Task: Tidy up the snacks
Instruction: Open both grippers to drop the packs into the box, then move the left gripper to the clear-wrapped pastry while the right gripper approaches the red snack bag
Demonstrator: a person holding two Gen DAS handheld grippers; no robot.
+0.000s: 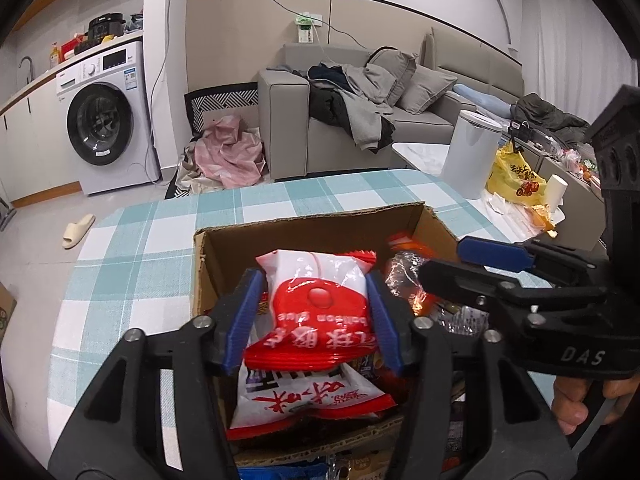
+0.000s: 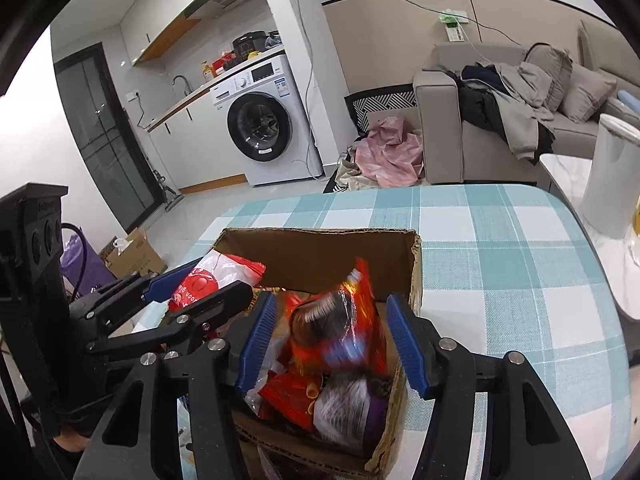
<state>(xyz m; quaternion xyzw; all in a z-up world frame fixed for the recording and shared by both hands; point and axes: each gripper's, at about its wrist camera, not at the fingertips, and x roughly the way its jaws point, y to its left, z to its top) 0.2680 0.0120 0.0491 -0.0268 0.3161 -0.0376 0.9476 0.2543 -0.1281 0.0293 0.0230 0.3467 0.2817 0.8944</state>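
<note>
- The cardboard box (image 1: 312, 228) stands open on a table under a checked cloth (image 1: 132, 264) of pale teal and white weave; its walls are brown corrugated board with rough, torn top edges, and both grippers reach over it side by side
- The left gripper (image 1: 314, 316) has black angular arms and ribbed blue pads; its jaws stand apart on either side of a red and white packet (image 1: 316, 300); a thin gap shows at each pad, so it brackets the packet without squeezing it
- That packet is glossy crinkled plastic film, pillow-shaped, with a crimped top edge; it lies on top of another red and white bag (image 1: 308, 400) inside the left part of the box
- The right gripper (image 2: 332, 340) is built the same way; its jaws are spread, with clear space between each pad and an orange foil bag (image 2: 344, 320) that stands tilted between them in the right part of the box; the bag looks blurred
- Below it lie more shiny wrappers, one red (image 2: 288, 392) and one silvery with purple (image 2: 352, 400)
- Behind the table stand a white washing machine (image 2: 264, 124) with a round dark door and a grey padded sofa (image 1: 340, 120) heaped with clothes
</note>
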